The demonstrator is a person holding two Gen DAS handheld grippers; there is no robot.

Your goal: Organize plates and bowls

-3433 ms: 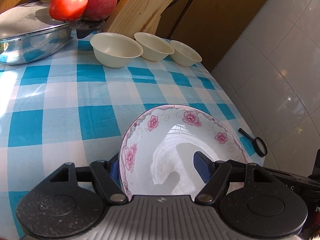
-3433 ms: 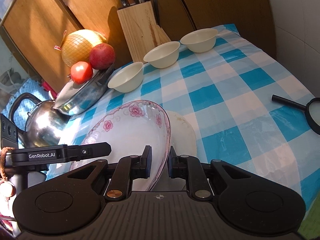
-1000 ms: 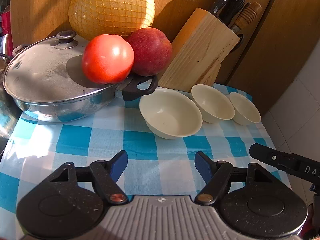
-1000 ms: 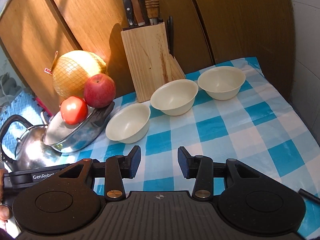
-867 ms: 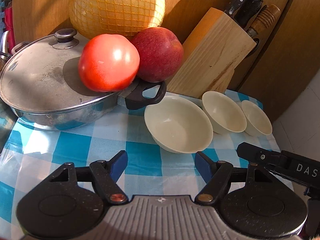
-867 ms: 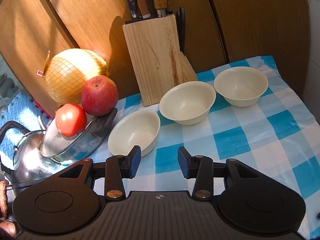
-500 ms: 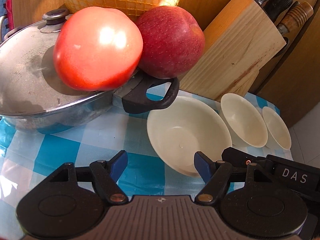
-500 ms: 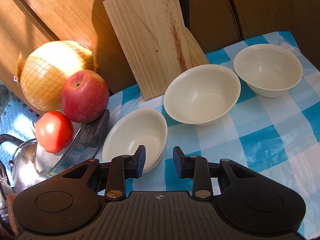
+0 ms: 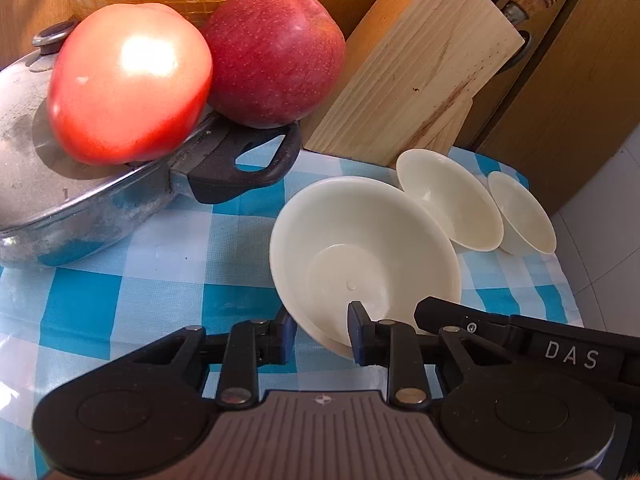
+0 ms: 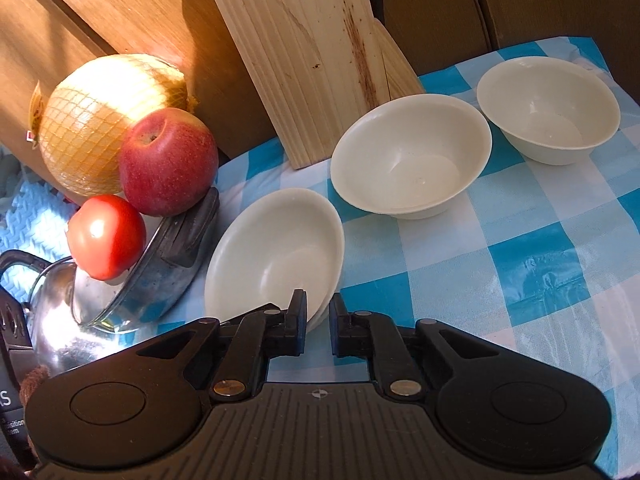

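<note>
Three cream bowls stand in a row on the blue checked tablecloth. The nearest bowl [image 9: 362, 256] [image 10: 276, 258] is tilted, with both grippers on its near rim. My left gripper [image 9: 322, 334] has closed partway and straddles that rim, one finger inside the bowl and one outside. My right gripper [image 10: 318, 322] has narrowed on the same bowl's rim from the other side. The middle bowl [image 10: 410, 156] [image 9: 448, 200] and the far bowl [image 10: 548, 114] [image 9: 522, 212] sit flat further right.
A lidded steel pan [image 9: 80, 196] with a black handle [image 9: 244, 168] lies left of the bowl, carrying a tomato [image 9: 128, 84] and an apple [image 9: 276, 56]. A netted pomelo [image 10: 108, 124], a wooden knife block [image 10: 304, 52] and a kettle [image 10: 52, 312] stand behind.
Both grippers set down the floral plate, moved to the back of the table and closed in on the nearest cream bowl's rim; the bowl now tilts.
</note>
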